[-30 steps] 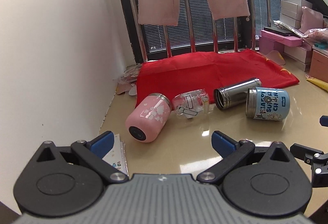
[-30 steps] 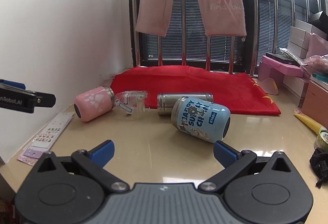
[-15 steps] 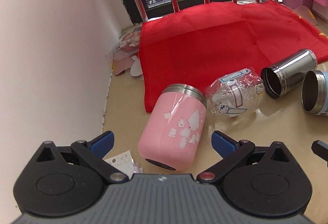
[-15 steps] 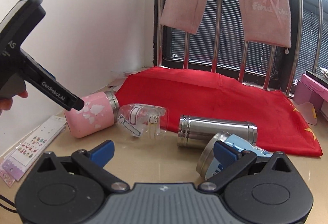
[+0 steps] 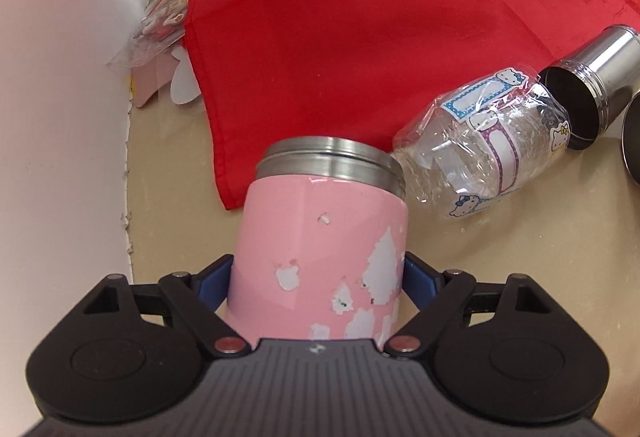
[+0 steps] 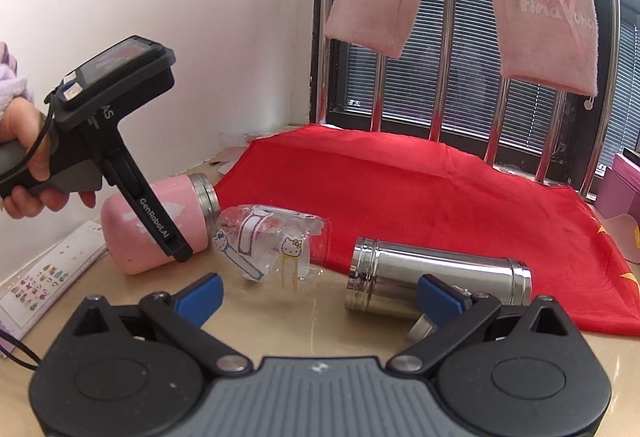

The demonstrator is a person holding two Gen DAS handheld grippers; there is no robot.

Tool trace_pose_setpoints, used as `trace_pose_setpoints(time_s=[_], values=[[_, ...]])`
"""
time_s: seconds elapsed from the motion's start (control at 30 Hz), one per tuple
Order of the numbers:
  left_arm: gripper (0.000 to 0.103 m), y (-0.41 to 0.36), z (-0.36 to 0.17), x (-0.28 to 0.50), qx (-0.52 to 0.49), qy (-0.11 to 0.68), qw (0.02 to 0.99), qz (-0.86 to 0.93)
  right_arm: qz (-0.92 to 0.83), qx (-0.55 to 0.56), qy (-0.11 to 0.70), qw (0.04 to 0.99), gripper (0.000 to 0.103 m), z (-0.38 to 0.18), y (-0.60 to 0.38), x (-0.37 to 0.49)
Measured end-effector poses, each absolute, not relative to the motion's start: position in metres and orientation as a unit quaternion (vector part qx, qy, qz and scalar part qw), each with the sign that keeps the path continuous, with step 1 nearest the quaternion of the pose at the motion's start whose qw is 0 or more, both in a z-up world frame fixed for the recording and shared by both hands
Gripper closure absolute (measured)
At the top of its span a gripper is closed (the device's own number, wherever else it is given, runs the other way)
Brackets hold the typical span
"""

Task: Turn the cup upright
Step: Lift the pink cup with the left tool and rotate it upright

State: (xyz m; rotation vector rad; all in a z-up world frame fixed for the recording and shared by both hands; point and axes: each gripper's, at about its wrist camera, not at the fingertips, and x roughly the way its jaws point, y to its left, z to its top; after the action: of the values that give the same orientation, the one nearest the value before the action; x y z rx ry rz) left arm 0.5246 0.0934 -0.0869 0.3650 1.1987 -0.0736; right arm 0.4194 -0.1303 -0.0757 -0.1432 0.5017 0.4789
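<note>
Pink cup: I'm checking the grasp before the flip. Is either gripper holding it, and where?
The left gripper has its fingers against both sides of the pink cup, near its base end. The right gripper is open, holding nothing.

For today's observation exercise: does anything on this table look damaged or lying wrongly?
The pink cup lies on its side with its white pattern flaking. The clear bottle and steel flask also lie toppled by the red cloth.

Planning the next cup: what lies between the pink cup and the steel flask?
A clear plastic bottle on its side, shown in both views, between the pink cup and the steel flask; it touches the cup's rim.
</note>
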Motion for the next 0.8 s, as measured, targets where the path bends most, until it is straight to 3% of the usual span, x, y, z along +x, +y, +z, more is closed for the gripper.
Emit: trace_pose_setpoints(time_s=[0.43, 0.8], values=[[0.018, 0.073, -0.065, 0.471, 0.2, 0.554, 0.807, -0.031, 0.219, -0.058, 0.239, 0.944, 0.0, -0.062, -0.143, 0.394], [0.019, 0.061, -0.03, 0.38, 0.206, 0.54, 0.815, -0.034, 0.212, -0.042, 0.207, 0.954, 0.0, -0.027, -0.165, 0.327]])
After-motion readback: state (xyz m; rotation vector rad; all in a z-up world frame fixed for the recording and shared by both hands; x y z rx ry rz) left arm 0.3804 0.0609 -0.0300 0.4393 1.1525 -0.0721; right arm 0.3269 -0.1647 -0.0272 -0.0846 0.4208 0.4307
